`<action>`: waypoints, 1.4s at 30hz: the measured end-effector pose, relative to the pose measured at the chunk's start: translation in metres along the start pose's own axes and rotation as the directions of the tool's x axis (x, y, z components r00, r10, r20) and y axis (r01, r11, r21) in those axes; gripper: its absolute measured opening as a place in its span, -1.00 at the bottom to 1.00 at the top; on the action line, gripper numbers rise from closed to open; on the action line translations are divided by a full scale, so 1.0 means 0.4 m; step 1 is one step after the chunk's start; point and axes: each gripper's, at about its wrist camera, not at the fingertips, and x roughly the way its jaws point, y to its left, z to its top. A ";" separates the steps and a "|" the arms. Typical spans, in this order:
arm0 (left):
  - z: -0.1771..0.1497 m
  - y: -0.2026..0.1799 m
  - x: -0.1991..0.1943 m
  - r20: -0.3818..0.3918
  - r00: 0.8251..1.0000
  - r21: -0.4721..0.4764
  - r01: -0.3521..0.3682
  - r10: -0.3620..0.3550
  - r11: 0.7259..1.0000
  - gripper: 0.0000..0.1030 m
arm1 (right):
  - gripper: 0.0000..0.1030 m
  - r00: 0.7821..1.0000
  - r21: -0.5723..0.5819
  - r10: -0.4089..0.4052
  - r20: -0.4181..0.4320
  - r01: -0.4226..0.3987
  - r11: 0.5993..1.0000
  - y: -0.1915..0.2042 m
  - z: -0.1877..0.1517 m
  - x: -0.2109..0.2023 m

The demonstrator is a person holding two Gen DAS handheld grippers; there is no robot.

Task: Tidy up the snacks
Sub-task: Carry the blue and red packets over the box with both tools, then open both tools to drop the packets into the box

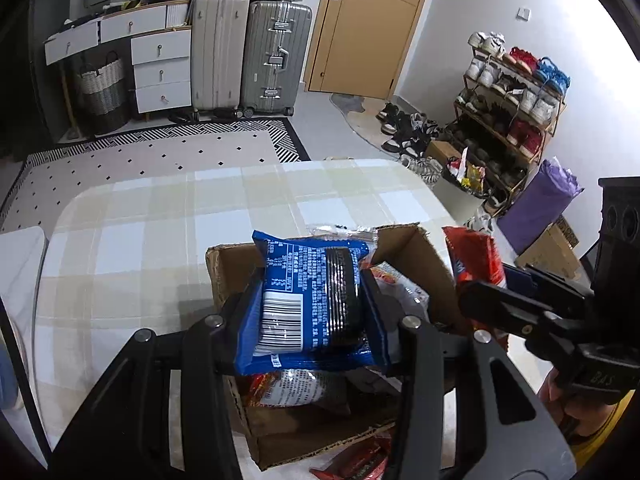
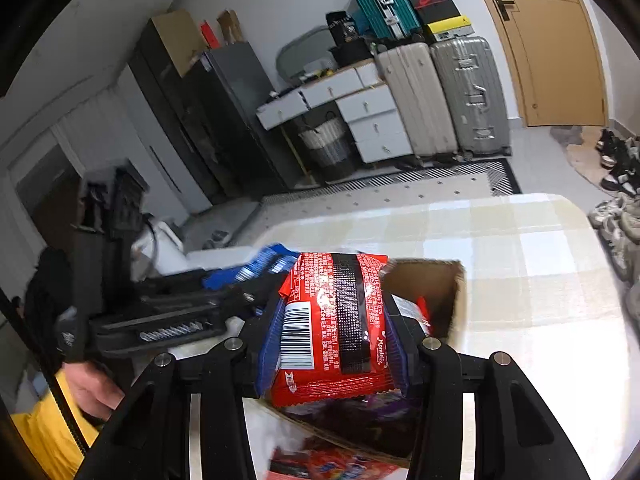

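Left claw (image 1: 310, 312): clamped on the blue packet (image 1: 308, 300), long axis running away from the camera, directly above the cardboard box (image 1: 420, 256).
Right claw (image 2: 332, 328): gripping the red packet (image 2: 336, 320), over the box's right-hand side.
Box: open-topped on the checked surface (image 1: 160, 216), already holding snacks.
Coming move: probably straight down; both hands look equally near.

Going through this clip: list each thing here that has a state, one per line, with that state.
Left gripper: shut on blue snack packet.
Blue snack packet: held above the box.
Right gripper: shut on red snack packet.
Red snack packet: held over the box.
Brown cardboard box: open, flaps up, packets inside.
Tan wooden door: closed.
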 end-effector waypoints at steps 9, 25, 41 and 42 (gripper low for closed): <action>-0.003 -0.015 0.013 0.006 1.000 0.048 0.005 -0.005 0.999 -0.19 | -0.11 0.999 -0.009 -0.029 -0.031 0.029 1.000 -0.024 -0.030 0.037; -0.041 -0.021 -0.069 0.013 1.000 0.048 0.018 -0.019 0.999 -0.17 | 0.21 0.997 -0.045 -0.079 -0.010 0.079 0.996 -0.013 -0.047 0.014; -0.132 -0.138 -0.300 0.155 0.988 0.142 -0.020 -0.002 0.990 0.15 | 0.32 0.987 -0.072 -0.034 0.158 0.046 0.996 0.088 -0.044 -0.187; -0.144 -0.148 -0.325 0.173 0.985 0.140 -0.022 -0.003 0.990 0.21 | 0.35 0.985 -0.074 -0.031 0.169 0.044 0.996 0.097 -0.050 -0.203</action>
